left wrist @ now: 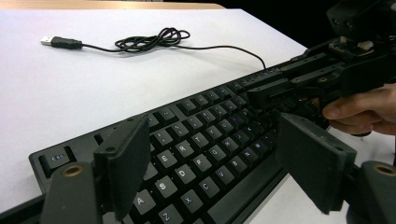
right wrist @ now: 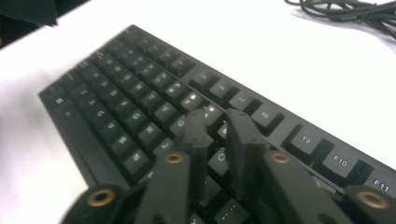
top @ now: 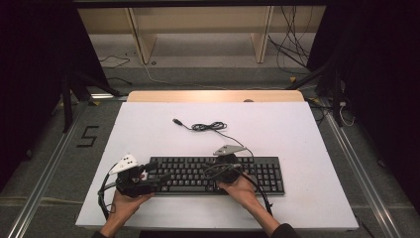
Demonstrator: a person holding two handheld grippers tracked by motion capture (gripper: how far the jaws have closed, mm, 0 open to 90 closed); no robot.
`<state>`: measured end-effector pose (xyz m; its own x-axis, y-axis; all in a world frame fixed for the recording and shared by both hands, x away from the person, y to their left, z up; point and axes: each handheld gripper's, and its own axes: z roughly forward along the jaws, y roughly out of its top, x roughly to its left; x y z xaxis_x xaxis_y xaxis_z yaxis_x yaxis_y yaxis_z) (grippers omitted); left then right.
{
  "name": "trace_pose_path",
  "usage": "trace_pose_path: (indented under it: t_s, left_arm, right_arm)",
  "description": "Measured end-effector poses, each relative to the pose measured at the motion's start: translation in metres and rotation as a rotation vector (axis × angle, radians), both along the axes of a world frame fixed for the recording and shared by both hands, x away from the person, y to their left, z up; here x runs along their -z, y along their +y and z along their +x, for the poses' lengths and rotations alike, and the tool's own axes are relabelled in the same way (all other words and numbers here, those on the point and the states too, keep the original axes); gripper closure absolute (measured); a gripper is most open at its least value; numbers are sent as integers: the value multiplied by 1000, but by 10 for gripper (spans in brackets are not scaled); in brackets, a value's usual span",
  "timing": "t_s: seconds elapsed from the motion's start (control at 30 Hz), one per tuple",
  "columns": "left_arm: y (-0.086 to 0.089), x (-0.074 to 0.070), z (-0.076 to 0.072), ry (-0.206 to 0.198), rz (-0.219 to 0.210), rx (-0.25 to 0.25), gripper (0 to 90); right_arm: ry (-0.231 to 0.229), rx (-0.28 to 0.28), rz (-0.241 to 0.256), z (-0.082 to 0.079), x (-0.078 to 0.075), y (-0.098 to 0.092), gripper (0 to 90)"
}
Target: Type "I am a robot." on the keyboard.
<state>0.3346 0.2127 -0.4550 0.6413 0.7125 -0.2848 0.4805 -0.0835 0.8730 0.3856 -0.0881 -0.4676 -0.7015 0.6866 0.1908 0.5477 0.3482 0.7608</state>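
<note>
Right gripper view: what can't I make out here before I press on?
- Right gripper: the nearly closed jaws hide the key beneath; contact unclear.
- Black full-size keyboard: far-end legends blurred; right end cut off by the frame.
- High view: legends too small.
- Left gripper: open jaws cover some keys.

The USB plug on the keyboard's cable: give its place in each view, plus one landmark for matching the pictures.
High view: the USB plug lies on the white table, beyond the keyboard, left of the coiled cable.
Left gripper view: upper left, left of that coil.
Right gripper view: not in it; part of the coil sits top right.
Shared landmark: the coiled cable.
</note>
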Motion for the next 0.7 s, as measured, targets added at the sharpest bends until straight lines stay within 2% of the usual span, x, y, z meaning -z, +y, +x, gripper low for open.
trace_pose_path:
  t_s: [0.13,0.43,0.6,0.7]
  left_arm:
    - [0,0,0,-1,2,0,258]
    - [1,0,0,-3,2,-2,258]
    - [2,0,0,-5,-4,-8,258]
    - [2,-1,0,-8,-3,-11,258]
  right_arm:
    - [-5,-17,32,-2,-4,-3,683]
    - [-14,-32,70,-6,-10,-5,435]
    - [-13,-38,82,-7,-10,-4,376]
    - [-10,-52,87,-8,-10,-3,370]
